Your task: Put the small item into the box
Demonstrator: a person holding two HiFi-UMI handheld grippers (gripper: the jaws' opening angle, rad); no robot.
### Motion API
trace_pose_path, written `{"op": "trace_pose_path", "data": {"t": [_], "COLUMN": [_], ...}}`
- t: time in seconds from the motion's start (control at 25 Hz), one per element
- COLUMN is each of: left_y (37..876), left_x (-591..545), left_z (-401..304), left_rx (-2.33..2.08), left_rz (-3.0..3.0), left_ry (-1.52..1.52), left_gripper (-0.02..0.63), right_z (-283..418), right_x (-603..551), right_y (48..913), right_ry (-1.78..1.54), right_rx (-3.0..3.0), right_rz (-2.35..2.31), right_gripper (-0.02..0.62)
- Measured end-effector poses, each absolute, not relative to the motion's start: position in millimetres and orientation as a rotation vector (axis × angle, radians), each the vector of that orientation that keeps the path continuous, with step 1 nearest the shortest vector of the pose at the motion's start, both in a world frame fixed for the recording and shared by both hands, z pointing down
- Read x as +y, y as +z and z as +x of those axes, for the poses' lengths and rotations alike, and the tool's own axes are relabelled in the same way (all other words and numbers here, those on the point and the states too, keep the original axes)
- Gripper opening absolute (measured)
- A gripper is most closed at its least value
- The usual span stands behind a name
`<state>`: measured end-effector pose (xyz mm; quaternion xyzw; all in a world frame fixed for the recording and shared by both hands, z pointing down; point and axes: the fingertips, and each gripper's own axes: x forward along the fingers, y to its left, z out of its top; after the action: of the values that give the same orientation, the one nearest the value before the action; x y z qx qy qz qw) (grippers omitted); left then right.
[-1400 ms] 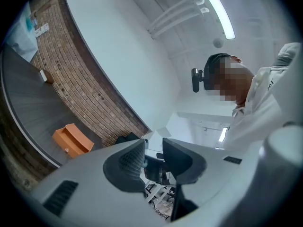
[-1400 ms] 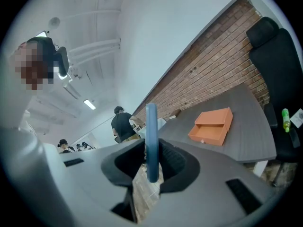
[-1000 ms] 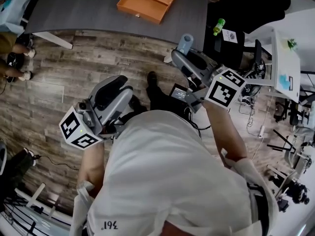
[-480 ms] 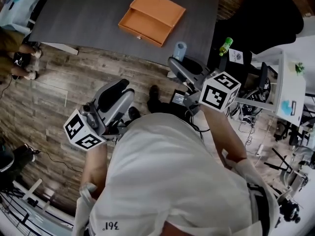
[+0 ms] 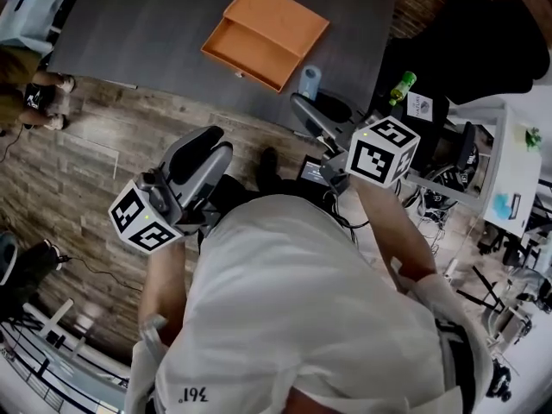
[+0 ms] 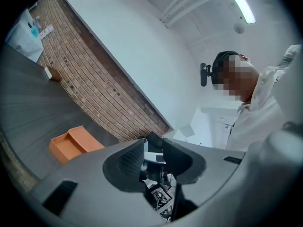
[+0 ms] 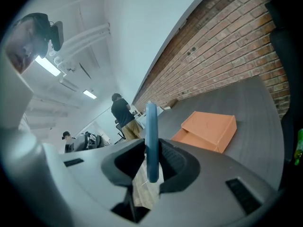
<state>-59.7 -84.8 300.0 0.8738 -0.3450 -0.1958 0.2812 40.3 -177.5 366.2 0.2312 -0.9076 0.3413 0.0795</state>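
Observation:
An orange box [image 5: 263, 34] lies open on the dark grey table [image 5: 138, 24], its lid folded back. My right gripper [image 5: 304, 103] reaches over the table's near edge, just right of the box. It is shut on a small blue item [image 5: 310, 82] that stands upright between the pads. In the right gripper view the blue item [image 7: 151, 141] sticks up from the right gripper [image 7: 152, 150], with the box [image 7: 208, 130] ahead to the right. My left gripper [image 5: 210, 141] hovers over the wooden floor short of the table. The left gripper [image 6: 154, 159] shows a narrow empty gap, and the box [image 6: 73, 143] is off to its left.
A green bottle [image 5: 402, 87] and a black chair [image 5: 466, 41] stand right of the table. A white desk [image 5: 509, 171] with cables is at the far right. A person's legs [image 5: 26, 84] show at the far left. Another person [image 7: 124, 115] stands far off beyond the table.
Both grippers have moved forward toward the table. The blue item now sits over the table's near edge beside the box. The right grip is unchanged.

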Motion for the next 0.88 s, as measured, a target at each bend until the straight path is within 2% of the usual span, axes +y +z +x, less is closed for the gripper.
{"op": "trace_pose_path", "data": {"t": [0.88], "left_y": [326], "left_x": [-157], "left_z": [-109], "left_rx": [-0.687], "left_rz": [2.351], "left_ry": [-0.397], "left_gripper": [0.120], "right_z": [9], "right_x": [-227], "right_y": [382], "right_ry": [0.993], "right_rx": [-2.606], "right_rz": [0.962], "right_gripper": [0.098]}}
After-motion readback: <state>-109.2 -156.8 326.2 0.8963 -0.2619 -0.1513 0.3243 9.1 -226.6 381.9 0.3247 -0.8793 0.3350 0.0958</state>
